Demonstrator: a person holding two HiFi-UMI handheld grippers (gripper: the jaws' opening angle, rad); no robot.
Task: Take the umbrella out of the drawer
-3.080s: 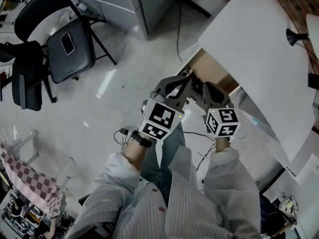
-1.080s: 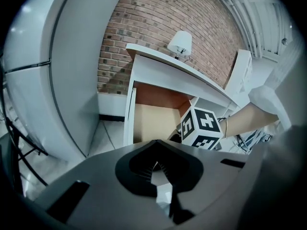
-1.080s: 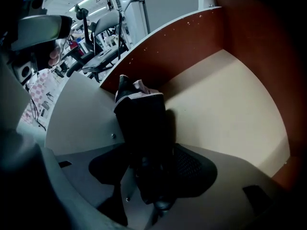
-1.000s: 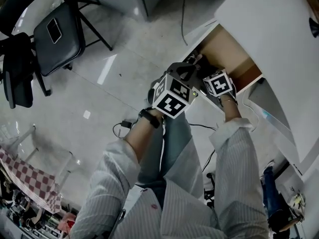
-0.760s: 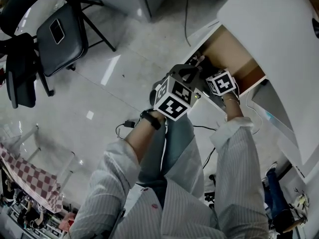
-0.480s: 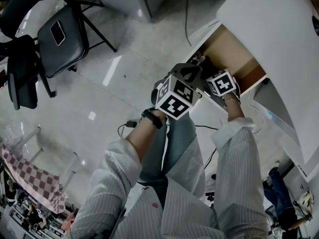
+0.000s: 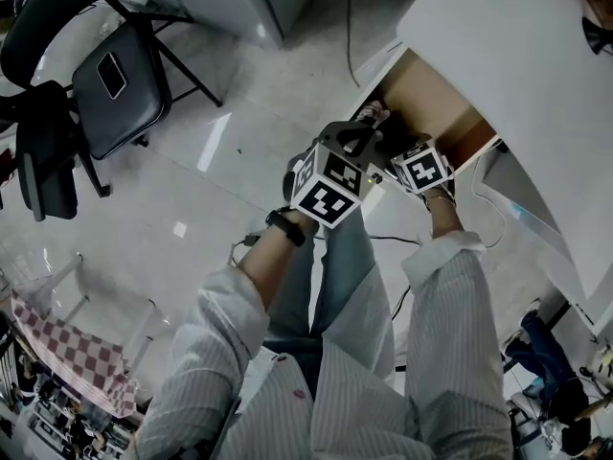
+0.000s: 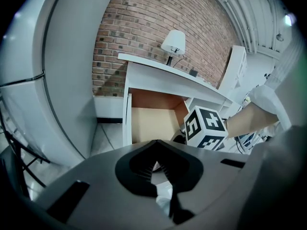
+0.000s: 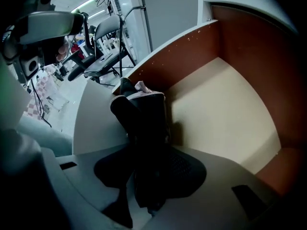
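Note:
The drawer [image 7: 433, 92] stands pulled out from under the white desk [image 7: 517, 75], its pale bottom bare. A black folded umbrella [image 9: 143, 116] with a pinkish end [image 7: 372, 114] lies against the drawer's brown wall [image 9: 192, 56]. My right gripper [image 9: 146, 145] points steeply down into the drawer, its jaws closing with the umbrella between them and pressing on it. My left gripper [image 7: 358, 140] sits at the drawer's front edge. Its jaws [image 8: 156, 169] are nearly together, with a white piece between the pads. I cannot make out what that piece is.
A lamp [image 8: 173, 43] stands on the desk before a brick wall [image 8: 144, 28]. A black folding chair [image 7: 120, 80] with a phone on it stands on the grey floor to the left. Cables [image 7: 251, 242] lie on the floor near the person's legs.
The right gripper has closed in on the umbrella and risen a little in the drawer. The left gripper has stayed at the drawer's front.

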